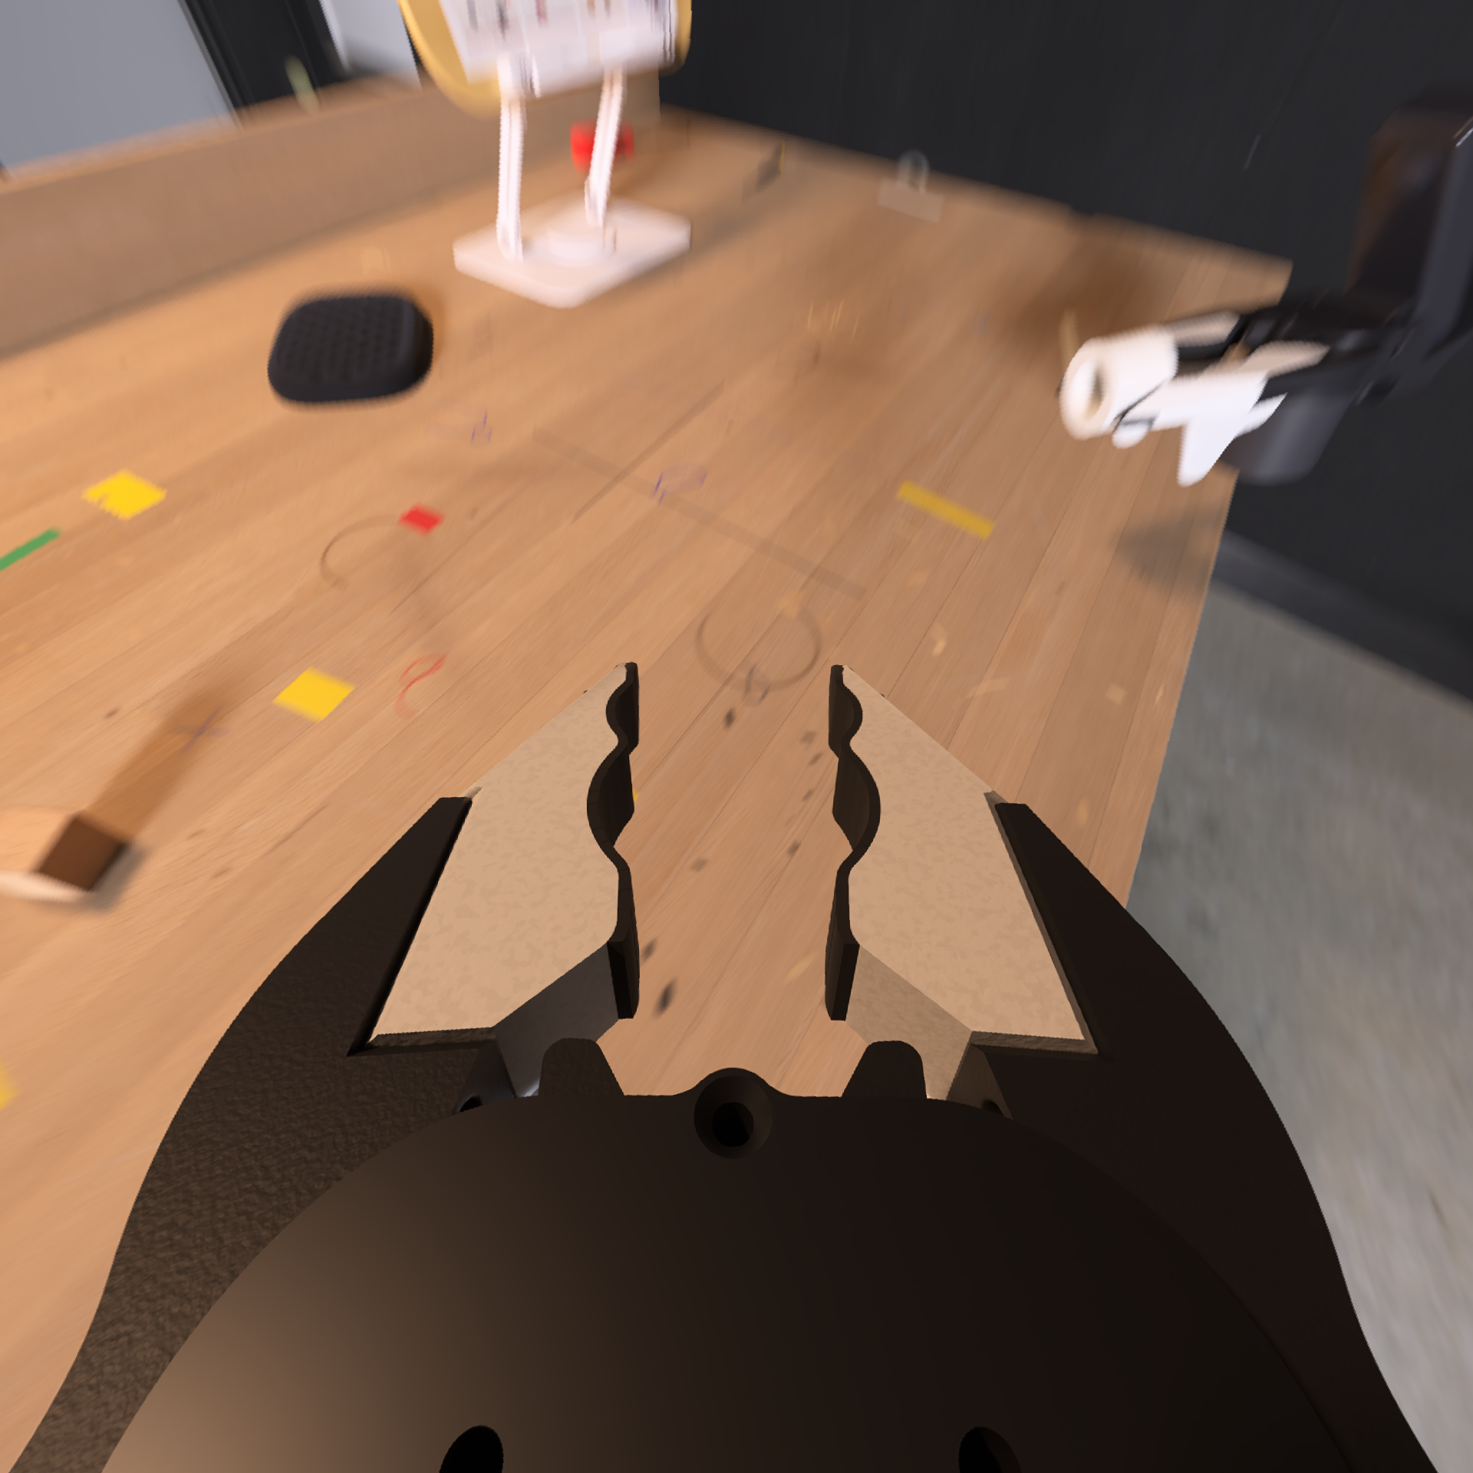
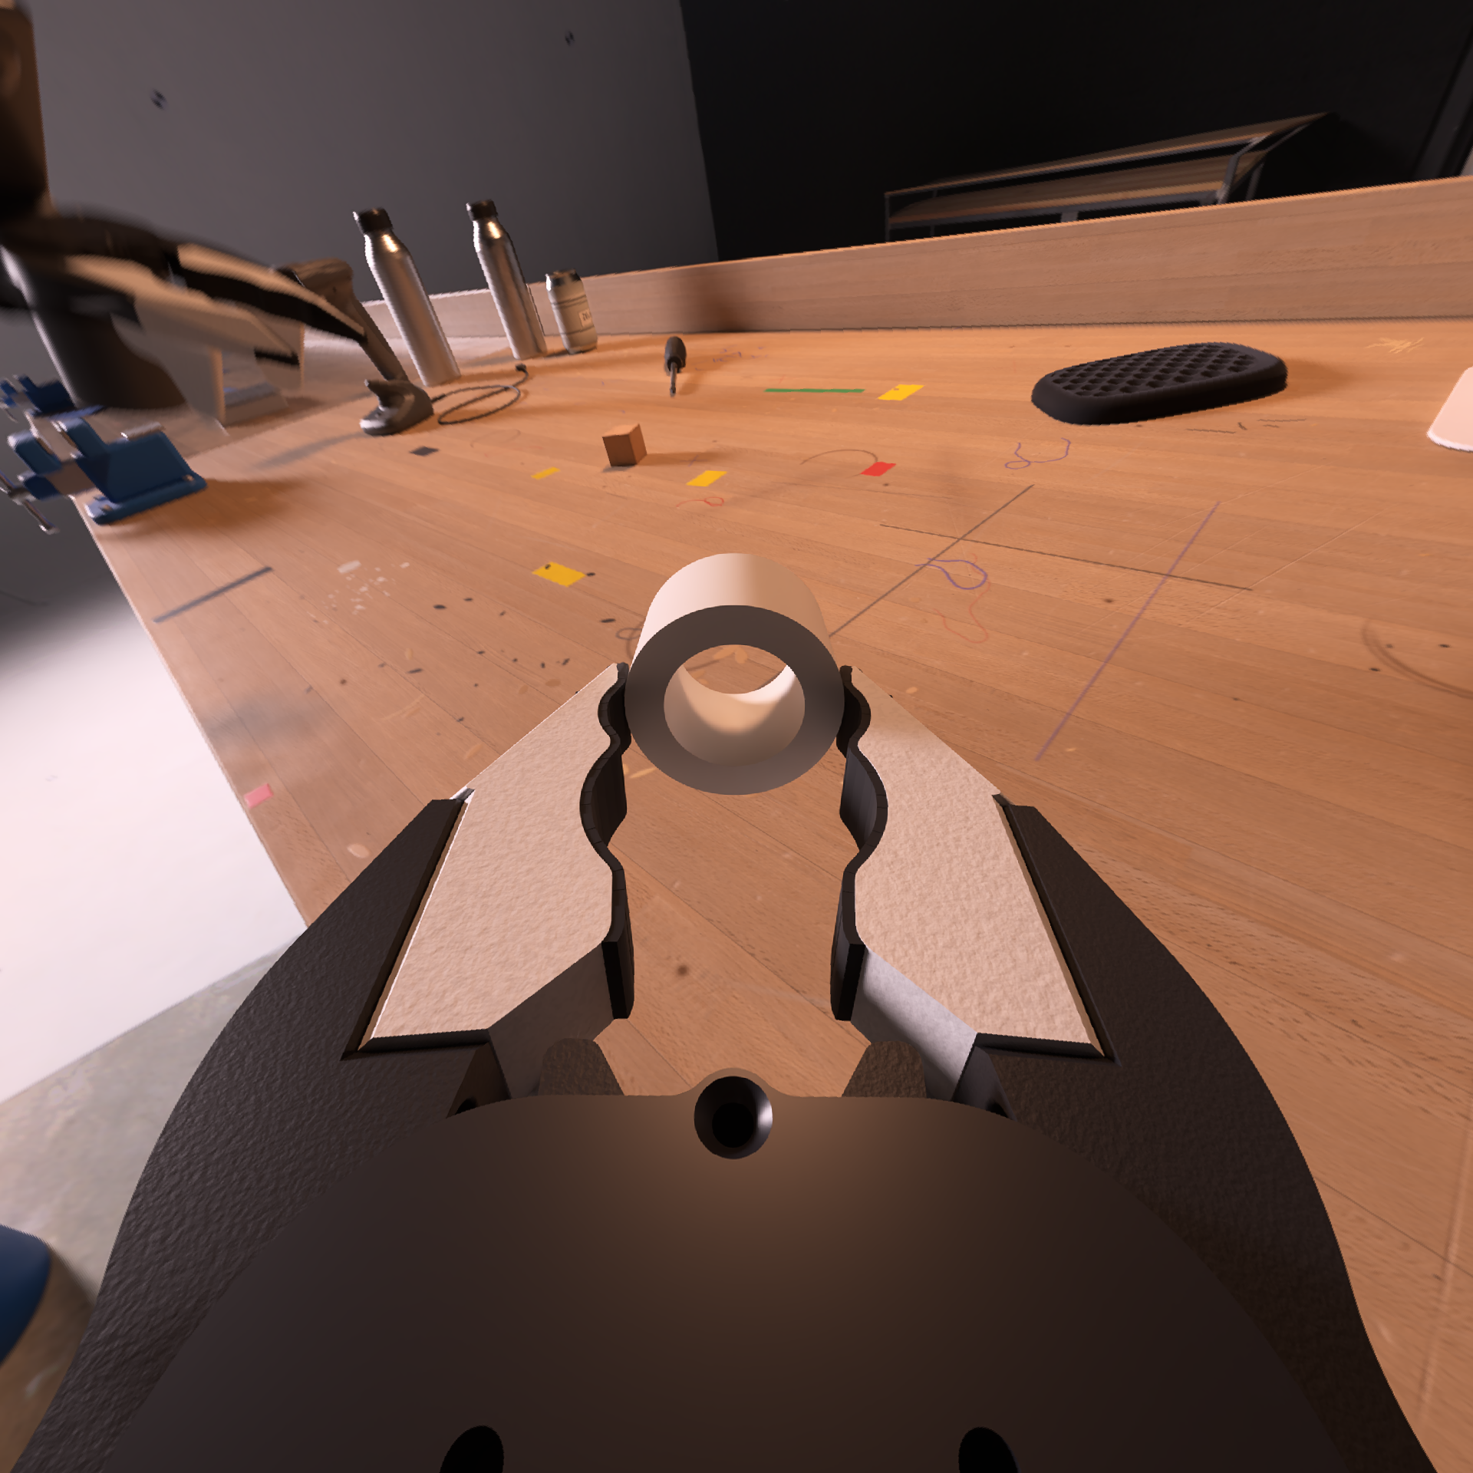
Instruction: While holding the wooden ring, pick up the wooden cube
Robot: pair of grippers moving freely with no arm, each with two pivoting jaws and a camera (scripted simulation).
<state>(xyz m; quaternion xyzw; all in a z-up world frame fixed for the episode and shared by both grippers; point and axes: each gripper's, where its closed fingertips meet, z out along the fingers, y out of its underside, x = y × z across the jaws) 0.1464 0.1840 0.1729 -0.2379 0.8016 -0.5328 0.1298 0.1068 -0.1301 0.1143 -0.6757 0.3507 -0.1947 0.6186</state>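
The wooden cube point(image 2: 624, 443) sits on the wooden table point(image 2: 1036, 757), far ahead in the right wrist view. In the left wrist view the cube point(image 1: 68, 857) lies blurred at the far left edge, well left of my left gripper point(image 1: 733, 673). That gripper is open and empty, hovering over the tabletop. My right gripper point(image 2: 732, 673) is shut on the pale wooden ring point(image 2: 741, 582), held above the table with its hole facing the camera. The right gripper point(image 1: 1132, 398) with the ring point(image 1: 1092, 386) also shows at the right of the left wrist view. The left gripper point(image 2: 303, 331) shows blurred at the upper left of the right wrist view.
A black perforated pad point(image 2: 1160, 381), a screwdriver point(image 2: 674, 363), two metal bottles point(image 2: 406, 303) and a can point(image 2: 572, 311) stand toward the back. A blue vise point(image 2: 104, 462) is at the left edge. A white stand point(image 1: 574, 247) is far ahead in the left wrist view.
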